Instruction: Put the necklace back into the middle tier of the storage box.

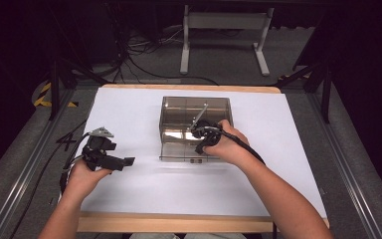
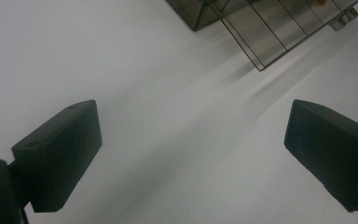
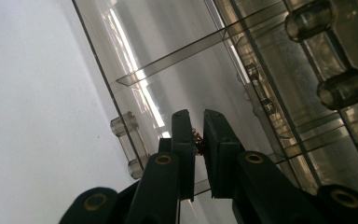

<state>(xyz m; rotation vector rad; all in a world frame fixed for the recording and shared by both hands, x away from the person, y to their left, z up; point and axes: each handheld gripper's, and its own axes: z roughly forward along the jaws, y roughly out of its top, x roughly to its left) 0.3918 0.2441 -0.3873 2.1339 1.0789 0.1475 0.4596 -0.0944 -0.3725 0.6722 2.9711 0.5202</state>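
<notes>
- Right gripper (image 1: 202, 133) reaches over the box (image 1: 179, 107), jaws nearly closed, pinching a small brown item (image 3: 197, 139).
- Left gripper (image 1: 110, 158) at 9 o'clock, jaws spread wide, pointing toward 3 o'clock.

Both forearms are bare, no sleeves showing. The left tongs (image 1: 110, 160) are black with blocky flat pads, a grey three-cornered plate (image 1: 101, 132) on top and dark cables trailing. The right tongs (image 3: 199, 140) are black with brass-coloured rivets, perhaps screws, and a thick black cable (image 1: 246, 147).
</notes>
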